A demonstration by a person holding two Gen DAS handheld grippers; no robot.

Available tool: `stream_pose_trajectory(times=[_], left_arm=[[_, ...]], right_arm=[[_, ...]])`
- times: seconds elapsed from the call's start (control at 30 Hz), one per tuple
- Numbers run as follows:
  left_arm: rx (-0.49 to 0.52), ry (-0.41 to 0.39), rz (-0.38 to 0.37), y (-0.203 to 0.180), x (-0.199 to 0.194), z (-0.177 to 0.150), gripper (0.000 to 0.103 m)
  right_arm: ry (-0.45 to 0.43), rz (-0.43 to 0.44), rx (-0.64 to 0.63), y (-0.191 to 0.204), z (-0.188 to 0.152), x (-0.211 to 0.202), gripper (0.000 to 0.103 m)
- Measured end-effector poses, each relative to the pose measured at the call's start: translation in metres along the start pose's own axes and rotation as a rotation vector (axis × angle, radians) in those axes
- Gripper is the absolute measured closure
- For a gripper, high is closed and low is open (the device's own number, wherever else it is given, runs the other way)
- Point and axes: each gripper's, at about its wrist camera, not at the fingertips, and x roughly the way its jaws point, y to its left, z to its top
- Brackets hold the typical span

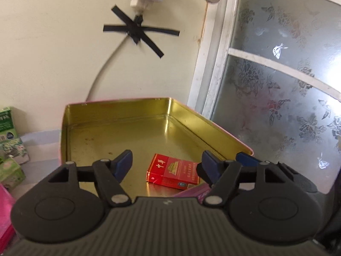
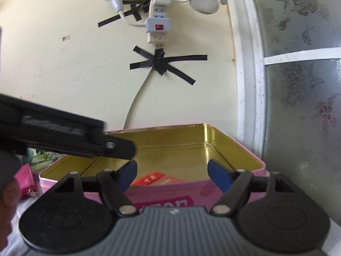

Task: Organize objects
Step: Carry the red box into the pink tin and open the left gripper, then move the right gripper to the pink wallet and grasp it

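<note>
So I've got the left gripper (image 1: 166, 164) hovering over the pink tin (image 1: 119, 128), jaws apart with nothing pinched. The red pack (image 1: 174, 171) lies flat on the tin's gold floor, near the front wall. My right gripper (image 2: 172, 176) sits just outside the tin's front wall, jaws also spread and empty. Green boxes (image 1: 9, 149) are off to the left.

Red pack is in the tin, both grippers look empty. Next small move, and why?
Probably pull the left gripper back and swing it left toward the green cartons. The red pack already lies flat in the tin, both sets of jaws stand open and empty, and those cartons sit outside the tin.
</note>
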Motion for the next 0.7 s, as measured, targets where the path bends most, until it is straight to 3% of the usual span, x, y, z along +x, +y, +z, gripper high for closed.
stream_pose_trajectory(times=[0.17, 0.3, 0.53, 0.7], left_arm=[[0.022, -0.048, 0.011, 0.012, -0.045, -0.008, 0.028], [0.032, -0.039, 0.050, 0.032, -0.077, -0.027, 0.028], [0.005, 0.015, 0.203, 0.089, -0.120, -0.068, 0.028], [-0.043, 0.024, 0.369, 0.137, -0.145, -0.091, 0.028]], right_arm=[[-0.020, 0.020, 0.032, 0.005, -0.002, -0.018, 0.028], [-0.028, 0.046, 0.059, 0.019, -0.007, -0.034, 0.028], [0.042, 0.151, 0.087, 0.060, -0.018, -0.045, 0.028], [0.118, 0.254, 0.023, 0.106, -0.024, -0.043, 0.028]])
